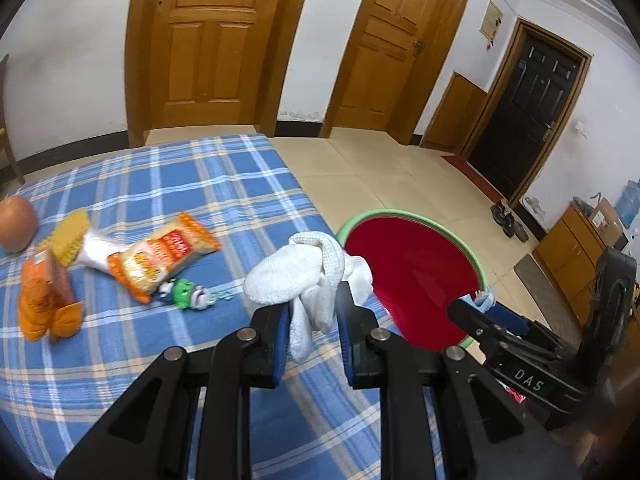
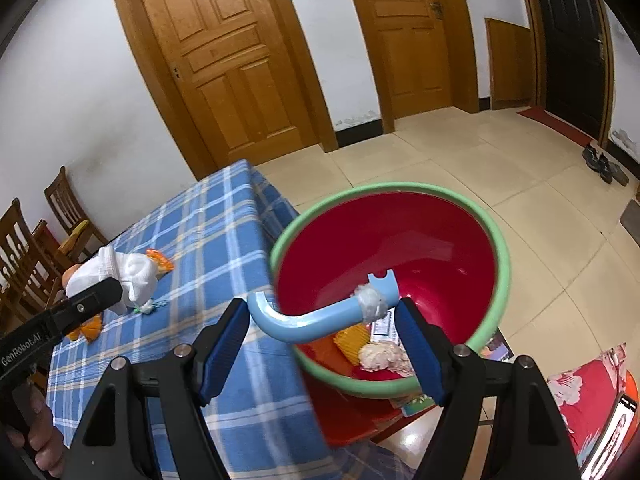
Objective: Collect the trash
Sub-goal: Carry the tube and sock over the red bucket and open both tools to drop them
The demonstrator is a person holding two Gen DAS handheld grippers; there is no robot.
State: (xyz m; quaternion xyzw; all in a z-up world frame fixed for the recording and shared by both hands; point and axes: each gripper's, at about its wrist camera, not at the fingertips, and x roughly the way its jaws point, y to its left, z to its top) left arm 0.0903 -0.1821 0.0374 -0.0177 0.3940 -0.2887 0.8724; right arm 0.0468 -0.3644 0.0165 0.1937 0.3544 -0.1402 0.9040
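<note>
— Holding a white cloth (image 1: pixel 304 276), your left gripper (image 1: pixel 310 320) has its two blue pads pressed on the lower folds, jaws nearly closed; the bundle hangs above the blue checked tablecloth (image 1: pixel 160 360), near the table's edge and beside the red basin (image 1: pixel 416 276).

— And your right gripper (image 2: pixel 320 340)?

— Its jaws stand wide apart. A light blue curved handle (image 2: pixel 312 320), with white tape around one end, lies between the fingers, but I cannot tell if they touch it. It crosses the green rim of the basin.

— What is inside the basin?

— From the right wrist view you see a crumpled pale tissue (image 2: pixel 380 356), a yellow wrapper (image 2: pixel 352 340) and a printed paper, low at the near wall.

— On the table?

— An orange snack bag (image 1: pixel 164 256), a second orange packet (image 1: pixel 46 300), a small green toy (image 1: pixel 184 290) and a brown round fruit (image 1: pixel 16 222) lie well apart from your left gripper.
</note>
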